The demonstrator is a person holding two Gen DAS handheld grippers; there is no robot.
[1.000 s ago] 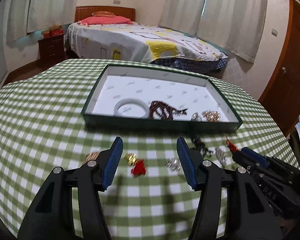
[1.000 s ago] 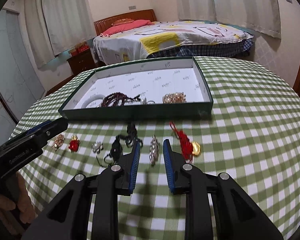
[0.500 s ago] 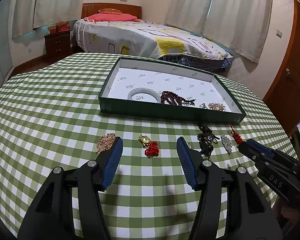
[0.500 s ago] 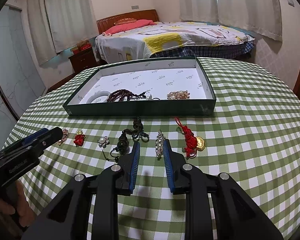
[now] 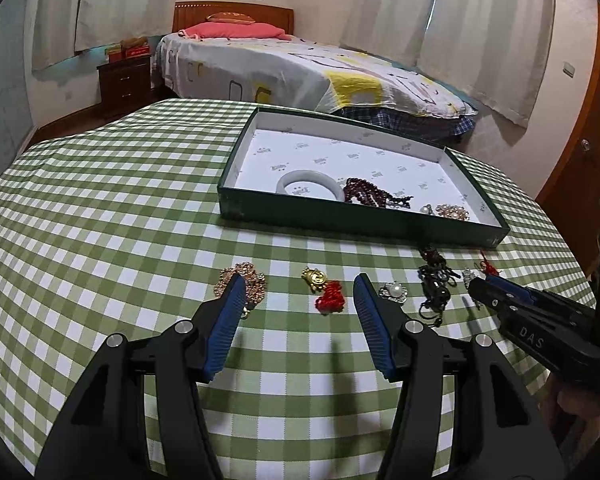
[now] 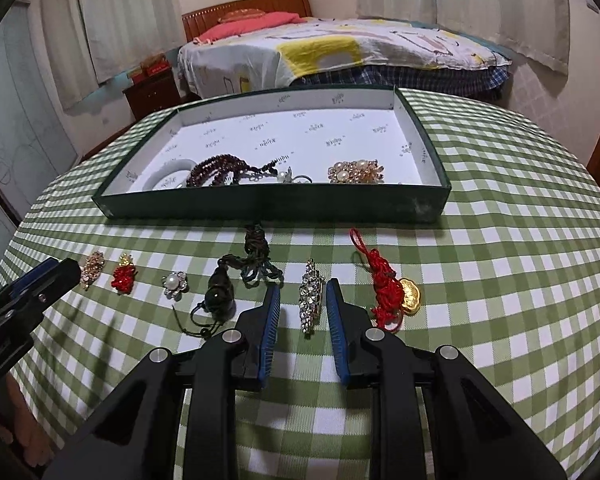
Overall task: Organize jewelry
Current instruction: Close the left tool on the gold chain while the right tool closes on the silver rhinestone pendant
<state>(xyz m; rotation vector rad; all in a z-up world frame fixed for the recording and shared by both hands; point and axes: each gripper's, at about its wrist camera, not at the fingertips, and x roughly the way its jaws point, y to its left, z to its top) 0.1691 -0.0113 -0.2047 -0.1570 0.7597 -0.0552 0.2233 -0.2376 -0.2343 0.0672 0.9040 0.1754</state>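
A green tray (image 5: 356, 224) (image 6: 276, 204) with a white liner holds a white bangle (image 5: 306, 184), dark red beads (image 6: 220, 168) and a gold pearl brooch (image 6: 356, 171). Loose pieces lie in a row on the checked cloth before it. My left gripper (image 5: 300, 286) is open, its fingertips either side of a red and gold charm (image 5: 326, 292), with a gold brooch (image 5: 242, 280) by the left finger. My right gripper (image 6: 303, 292) is open, its jaws narrowly apart around a crystal brooch (image 6: 311, 294) lying on the cloth.
Also on the cloth are a pearl flower brooch (image 6: 175, 283), a dark corded pendant (image 6: 224, 288) and a red knot with a gold ingot (image 6: 396, 288). The round table (image 6: 500, 240) drops off at its edges. A bed (image 5: 300, 68) stands behind.
Both grippers have moved nearer the row of jewelry. The right jaws now flank the crystal brooch; the left view has swung left, with the red and gold charm now between its fingertips.
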